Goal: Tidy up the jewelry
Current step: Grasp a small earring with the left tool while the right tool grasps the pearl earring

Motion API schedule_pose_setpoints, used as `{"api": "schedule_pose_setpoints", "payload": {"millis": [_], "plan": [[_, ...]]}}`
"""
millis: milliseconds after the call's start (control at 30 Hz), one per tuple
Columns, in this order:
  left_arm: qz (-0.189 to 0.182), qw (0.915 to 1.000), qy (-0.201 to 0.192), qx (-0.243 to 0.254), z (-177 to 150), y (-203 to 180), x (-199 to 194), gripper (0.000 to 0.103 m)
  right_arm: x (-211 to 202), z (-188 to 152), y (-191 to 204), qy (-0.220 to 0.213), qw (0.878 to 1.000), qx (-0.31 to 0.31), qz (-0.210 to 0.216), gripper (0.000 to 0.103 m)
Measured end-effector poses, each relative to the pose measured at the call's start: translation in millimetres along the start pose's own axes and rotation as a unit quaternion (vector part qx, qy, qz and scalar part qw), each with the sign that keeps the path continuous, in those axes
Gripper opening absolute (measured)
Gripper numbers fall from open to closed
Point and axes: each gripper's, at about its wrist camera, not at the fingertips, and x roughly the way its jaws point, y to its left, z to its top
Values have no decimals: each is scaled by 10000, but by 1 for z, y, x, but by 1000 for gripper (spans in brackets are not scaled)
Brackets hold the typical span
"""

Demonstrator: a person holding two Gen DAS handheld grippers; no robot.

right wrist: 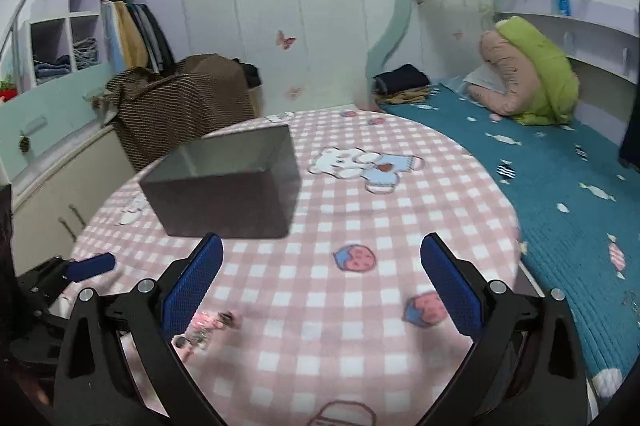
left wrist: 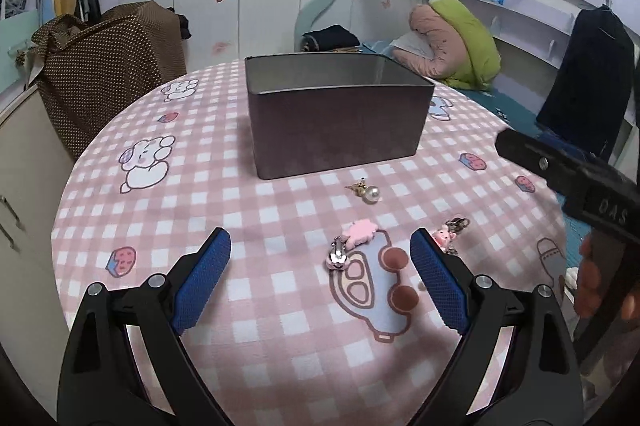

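A dark open metal box (left wrist: 336, 113) stands on the round table, seen also in the right wrist view as the box (right wrist: 228, 189). In front of it lie a pearl earring (left wrist: 368, 191), a pink hair clip (left wrist: 352, 244) and a small pink pig charm (left wrist: 448, 234). My left gripper (left wrist: 320, 254) is open low over the cloth, the clip between its fingers and the charm by the right finger. My right gripper (right wrist: 320, 258) is open with nothing between its fingers; a pink charm (right wrist: 208, 326) shows blurred by its left finger. The right gripper's body (left wrist: 568, 177) enters at the left view's right edge.
The table wears a pink checked cloth (left wrist: 200, 193) with cartoon prints. A brown dotted covered object (left wrist: 104, 65) stands behind on the left. A bed with a teal cover (right wrist: 560, 185) and rolled quilts (right wrist: 528, 69) lies to the right. The left gripper's fingertip (right wrist: 92, 264) shows at left.
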Motion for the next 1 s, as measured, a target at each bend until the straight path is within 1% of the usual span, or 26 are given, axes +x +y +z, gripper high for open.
{"api": "schedule_pose_setpoints", "payload": {"millis": [67, 133, 200, 233, 267, 300, 333, 400, 433, 467, 567, 667, 933, 1000], "plan": [[-23, 10000, 28, -77, -1, 3, 1, 91, 0, -4, -2, 31, 9999, 145, 61, 95], [-5, 9998, 40, -204, 0, 7, 2, 90, -1, -9, -3, -12, 9998, 220, 12, 95], [-15, 9998, 87, -197, 1, 8, 4, 76, 1, -10, -5, 29, 9996, 285, 33, 95], [8, 9998, 144, -170, 0, 8, 6, 65, 1, -11, -5, 34, 9995, 315, 21, 95], [50, 9996, 226, -150, 0, 7, 8, 57, 1, -11, -6, 32, 9994, 354, 7, 95], [113, 9995, 289, -107, 0, 6, 11, 56, 1, -11, -6, 37, 9992, 391, 22, 95], [139, 9995, 263, -45, -1, 4, 11, 48, 1, -12, -7, 44, 9991, 421, 41, 95], [14, 9995, 306, 48, 0, 1, 11, 32, 2, -11, -8, 57, 9989, 456, 34, 95], [-22, 9994, 331, 61, 0, 0, 11, 18, 2, -11, -8, 63, 9989, 459, 35, 95], [-6, 9994, 346, 73, 1, -1, 12, 13, 3, -10, -8, 77, 9989, 458, 40, 95], [-65, 9992, 369, 156, 1, -4, 12, 12, 3, -8, -6, 92, 9993, 361, 54, 95], [-118, 9993, 346, 102, 3, -4, 12, 12, 2, -6, -2, 83, 9997, 217, 70, 95], [15, 9996, 96, -262, 14, 14, 0, 13, 10, 10, 27, 265, 9988, -232, 350, 95], [126, 9993, 58, -348, 15, 21, -3, 13, 14, 11, 38, 357, 9979, -367, 396, 95]]}}
